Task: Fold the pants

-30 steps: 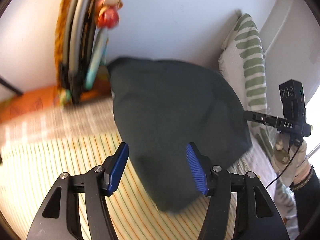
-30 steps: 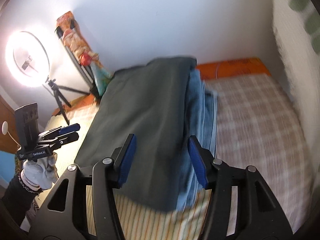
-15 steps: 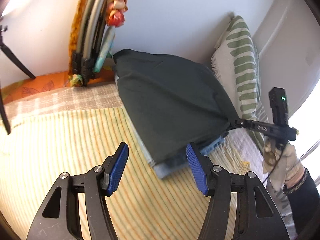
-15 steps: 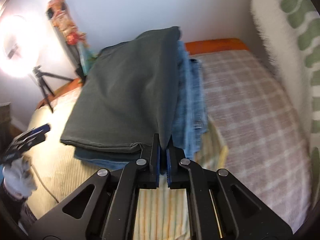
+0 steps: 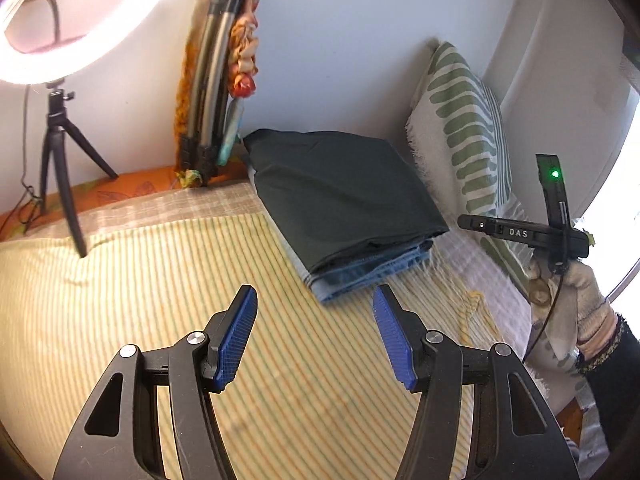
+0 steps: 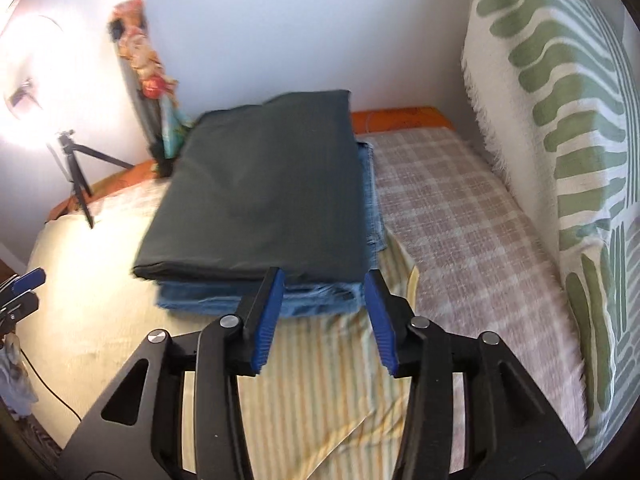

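Observation:
Dark green pants (image 5: pixel 344 188) (image 6: pixel 264 196) lie folded flat on top of folded blue jeans (image 5: pixel 372 272) (image 6: pixel 320 300) on the bed. My left gripper (image 5: pixel 316 316) is open over the striped bedspread, a short way in front of the pile, with nothing between its blue pads. My right gripper (image 6: pixel 325 304) sits just in front of the pile's near edge; its jaws are opening, and nothing is between them. In the left wrist view the right gripper (image 5: pixel 472 222) shows to the right of the pile, held by a gloved hand (image 5: pixel 576 292).
The yellow striped bedspread (image 5: pixel 140 300) meets a checked cover (image 6: pixel 460 216) toward the wall. A green-patterned cushion (image 5: pixel 468 128) (image 6: pixel 568 112) leans on the right. A ring light on a tripod (image 5: pixel 60 152) and a bundle of poles with cloth (image 5: pixel 216 92) stand at the back left.
The right gripper shut on the green pants' edge, then let go and drew back. The left gripper pulled back from the pile. The green pants now lie flat on the jeans.

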Available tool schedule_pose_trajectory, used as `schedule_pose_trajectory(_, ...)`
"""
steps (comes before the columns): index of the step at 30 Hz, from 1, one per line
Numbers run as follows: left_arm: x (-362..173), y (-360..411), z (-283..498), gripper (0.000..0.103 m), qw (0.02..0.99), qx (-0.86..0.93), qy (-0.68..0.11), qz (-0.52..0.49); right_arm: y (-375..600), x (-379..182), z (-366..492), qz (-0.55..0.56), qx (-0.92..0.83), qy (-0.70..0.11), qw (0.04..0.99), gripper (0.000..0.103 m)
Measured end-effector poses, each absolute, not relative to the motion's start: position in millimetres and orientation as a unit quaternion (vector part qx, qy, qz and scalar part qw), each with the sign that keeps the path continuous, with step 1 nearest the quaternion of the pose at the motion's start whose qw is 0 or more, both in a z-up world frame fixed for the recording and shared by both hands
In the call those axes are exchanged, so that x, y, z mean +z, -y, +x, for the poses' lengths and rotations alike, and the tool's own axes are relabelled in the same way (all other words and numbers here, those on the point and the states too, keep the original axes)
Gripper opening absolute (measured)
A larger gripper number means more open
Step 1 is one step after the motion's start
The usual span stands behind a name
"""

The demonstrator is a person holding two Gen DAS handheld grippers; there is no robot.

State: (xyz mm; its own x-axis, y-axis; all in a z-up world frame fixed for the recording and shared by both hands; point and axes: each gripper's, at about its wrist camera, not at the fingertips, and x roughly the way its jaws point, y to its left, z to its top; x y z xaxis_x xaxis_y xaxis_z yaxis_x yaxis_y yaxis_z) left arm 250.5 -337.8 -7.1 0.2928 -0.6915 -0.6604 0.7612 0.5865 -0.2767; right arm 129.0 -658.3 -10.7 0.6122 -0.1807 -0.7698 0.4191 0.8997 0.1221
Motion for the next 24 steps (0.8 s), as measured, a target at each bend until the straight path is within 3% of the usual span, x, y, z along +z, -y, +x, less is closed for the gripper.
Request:
schedule_pose_trajectory(3, 2, 327, 239, 0.060, 0.808, -0.454, -0.373, 0.043, 633, 1, 116, 0.131, -0.172, -0.396, 0.893, 0.049)
schedule_pose_trajectory(5, 10, 320, 228, 0.068, 0.817, -0.453, -0.354, 0.047, 615, 8, 106, 0.121, -0.170, -0.385, 0.899, 0.055)
schedule_pose_trajectory(10, 25, 308, 204, 0.074, 0.825, -0.457, -0.328, 0.050, 570, 26, 83, 0.103, -0.164, -0.364, 0.911, 0.060)
schedule_pose_trajectory(12, 30, 304, 195, 0.082, 0.831, -0.456, -0.315, 0.055, 556, 30, 77, 0.097, -0.165, -0.355, 0.915, 0.068)
schedule_pose_trajectory(19, 36, 293, 173, 0.084, 0.850, -0.429, -0.295, 0.075, 513, 32, 56, 0.079, -0.173, -0.330, 0.925, 0.084)
schedule_pose_trajectory(24, 28, 289, 170, 0.084, 0.858, -0.415, -0.290, 0.085, 495, 23, 45, 0.082, -0.194, -0.312, 0.927, 0.088)
